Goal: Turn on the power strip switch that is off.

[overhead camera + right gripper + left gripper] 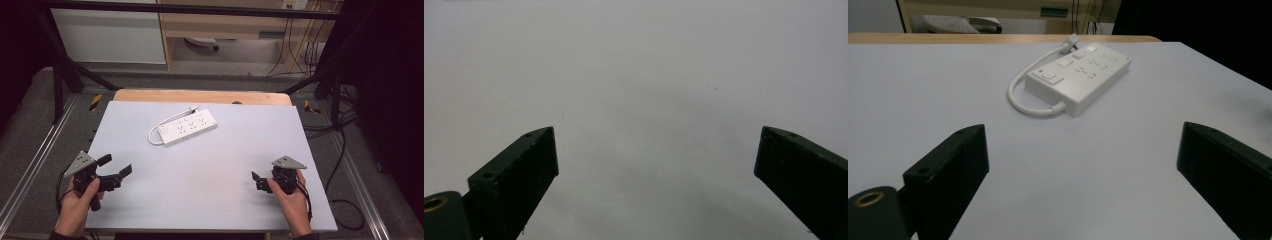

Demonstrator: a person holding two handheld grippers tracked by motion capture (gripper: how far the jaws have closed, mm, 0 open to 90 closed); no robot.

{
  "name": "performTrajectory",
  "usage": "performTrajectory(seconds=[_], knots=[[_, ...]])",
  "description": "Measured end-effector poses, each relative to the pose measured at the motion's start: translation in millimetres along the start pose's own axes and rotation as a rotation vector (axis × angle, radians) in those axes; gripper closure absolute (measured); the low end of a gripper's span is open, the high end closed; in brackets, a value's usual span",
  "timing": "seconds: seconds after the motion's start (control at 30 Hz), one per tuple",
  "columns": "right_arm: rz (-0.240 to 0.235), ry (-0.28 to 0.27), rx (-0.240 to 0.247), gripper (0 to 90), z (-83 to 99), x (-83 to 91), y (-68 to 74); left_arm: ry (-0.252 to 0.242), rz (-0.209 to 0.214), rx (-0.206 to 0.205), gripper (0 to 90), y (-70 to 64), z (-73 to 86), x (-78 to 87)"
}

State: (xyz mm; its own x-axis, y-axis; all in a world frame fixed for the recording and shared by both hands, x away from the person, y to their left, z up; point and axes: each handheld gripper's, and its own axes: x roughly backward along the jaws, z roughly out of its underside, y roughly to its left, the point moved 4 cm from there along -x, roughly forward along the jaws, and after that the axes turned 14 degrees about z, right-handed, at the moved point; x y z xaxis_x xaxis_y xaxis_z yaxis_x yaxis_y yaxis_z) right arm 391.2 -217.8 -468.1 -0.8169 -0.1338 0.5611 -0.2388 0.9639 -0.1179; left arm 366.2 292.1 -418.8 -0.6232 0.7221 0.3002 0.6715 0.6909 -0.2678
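**Two open grippers held low over a table, a power strip lying beyond them**

A white power strip [189, 128] lies on the pale grey table [210, 200], in the far half and a little left of centre, set at a slant; its short white cord [159, 131] loops out from the near-left end and curls back along the strip's far side to a plug [193, 108] by its far edge; nothing touches the strip.

The left gripper [116, 167] sits at the near-left corner of the table, held in the person's left hand [79, 202]; its jaws stand wide apart with nothing between them, pointing right and slightly toward the strip; in the left gripper view the strip [1078, 77] lies well ahead, between the two jaws and apart from them.

The right gripper [258, 181] is at the near-right of the table in the right hand [294, 202], jaws facing left; in the right gripper view its jaws are spread wide over bare table [639, 90], holding nothing; both grippers are well apart from each other and from the strip.
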Motion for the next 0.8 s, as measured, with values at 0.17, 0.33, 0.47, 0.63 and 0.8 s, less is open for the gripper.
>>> performTrajectory(seconds=[0.17,0.33,0.47,0.63,0.8], knots=[[-0.013,-0.006,0.0,4.2,-1.6,0.5,1.7,0.007,-0.005,0.005,5.3,-3.0,-1.5,-4.1],[-0.017,-0.009,0.013,3.7,-1.6,1.8,4.6,0.006,-0.012,0.003,5.5,-5.2,-5.1,-5.7],[-0.017,-0.008,0.015,3.6,-1.5,1.2,4.9,0.002,-0.025,0.003,5.6,-4.3,-9.0,-5.1],[-0.02,-0.001,0.007,3.6,-1.3,0.2,5.1,0.004,-0.023,-0.003,5.2,-4.7,-11.3,-6.1],[-0.019,0.004,0.001,3.5,-0.7,-0.5,4.2,0.013,-0.013,-0.004,5.2,-5.6,-11.5,-7.3]])
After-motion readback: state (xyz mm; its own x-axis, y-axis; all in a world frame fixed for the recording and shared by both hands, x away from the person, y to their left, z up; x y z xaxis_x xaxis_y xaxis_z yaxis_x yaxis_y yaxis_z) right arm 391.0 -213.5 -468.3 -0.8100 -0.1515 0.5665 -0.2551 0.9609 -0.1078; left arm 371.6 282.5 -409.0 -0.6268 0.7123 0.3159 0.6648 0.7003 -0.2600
